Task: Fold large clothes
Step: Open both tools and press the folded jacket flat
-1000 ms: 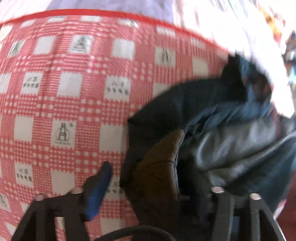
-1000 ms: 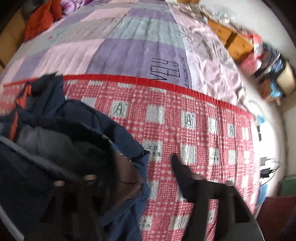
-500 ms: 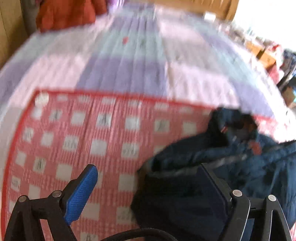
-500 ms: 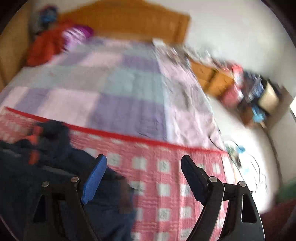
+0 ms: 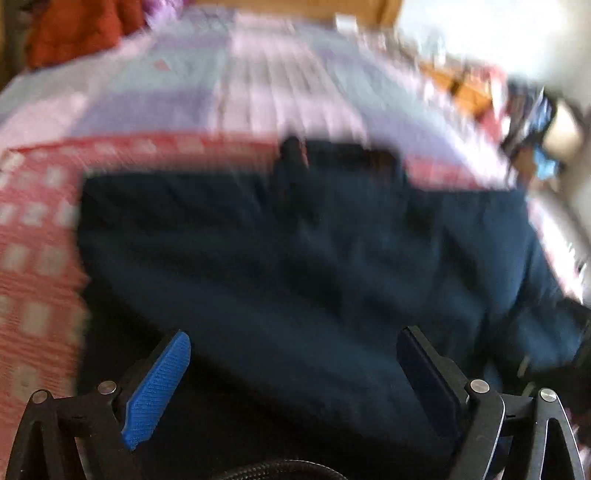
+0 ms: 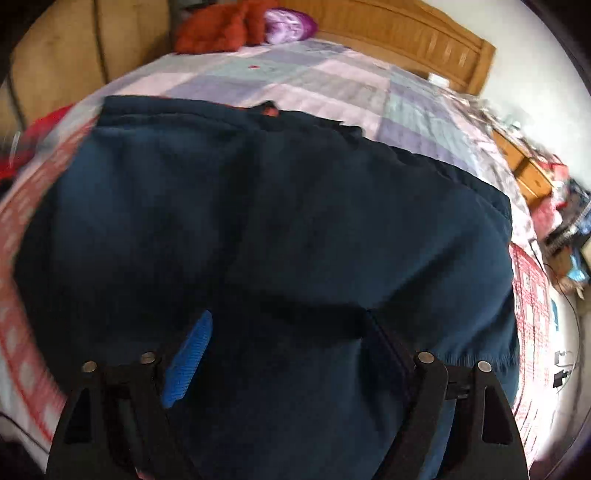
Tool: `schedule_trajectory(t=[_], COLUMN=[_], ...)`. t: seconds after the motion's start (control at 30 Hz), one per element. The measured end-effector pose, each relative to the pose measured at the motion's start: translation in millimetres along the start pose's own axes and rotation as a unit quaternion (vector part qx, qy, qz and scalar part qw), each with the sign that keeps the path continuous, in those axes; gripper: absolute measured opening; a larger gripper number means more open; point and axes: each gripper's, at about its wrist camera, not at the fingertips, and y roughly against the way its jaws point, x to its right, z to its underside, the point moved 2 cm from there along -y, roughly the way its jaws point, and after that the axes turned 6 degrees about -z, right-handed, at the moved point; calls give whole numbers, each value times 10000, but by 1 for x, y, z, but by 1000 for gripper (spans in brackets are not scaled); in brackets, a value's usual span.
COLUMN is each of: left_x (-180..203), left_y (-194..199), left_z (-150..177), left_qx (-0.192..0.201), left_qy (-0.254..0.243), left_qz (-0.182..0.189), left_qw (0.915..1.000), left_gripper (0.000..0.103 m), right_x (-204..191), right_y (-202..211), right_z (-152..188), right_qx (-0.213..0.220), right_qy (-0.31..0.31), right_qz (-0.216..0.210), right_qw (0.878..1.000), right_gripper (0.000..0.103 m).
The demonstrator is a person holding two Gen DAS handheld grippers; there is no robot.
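Observation:
A large dark navy jacket (image 5: 295,258) lies spread on the red-and-white checked sheet (image 5: 33,229) on the bed. It fills most of the right wrist view (image 6: 295,229) too. My left gripper (image 5: 291,373) is open and empty, above the jacket's near part. My right gripper (image 6: 288,339) is open and empty, also above the jacket. The left wrist view is blurred by motion.
The purple and pink patchwork quilt (image 6: 314,85) covers the far bed up to the wooden headboard (image 6: 406,33). An orange-red garment (image 6: 218,26) and a purple pillow (image 6: 288,22) lie by it. Cluttered furniture (image 6: 528,173) stands to the right.
Both grippers let go of the bunched jacket and pulled back. The jacket now lies spread out flat, and both views have swung over it.

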Motion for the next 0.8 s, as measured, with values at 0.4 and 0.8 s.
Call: schedule_trajectory(t=[0.4,0.8], left_x=[-5,26], left_y=[-100,-74], left_z=[-94,-65], left_qx=[211,-21], left_qy=[-259,279], left_qz=[-913,-1424], left_qw=[9953,9894], left_gripper=[103,103], right_x=[58,62], right_y=[-104,-94], right_z=[-110,-97], right_qx=[-1,193], right_qy=[-514,-646], right_qz=[306,42], right_qw=[9982,9977], right_gripper=[103,103])
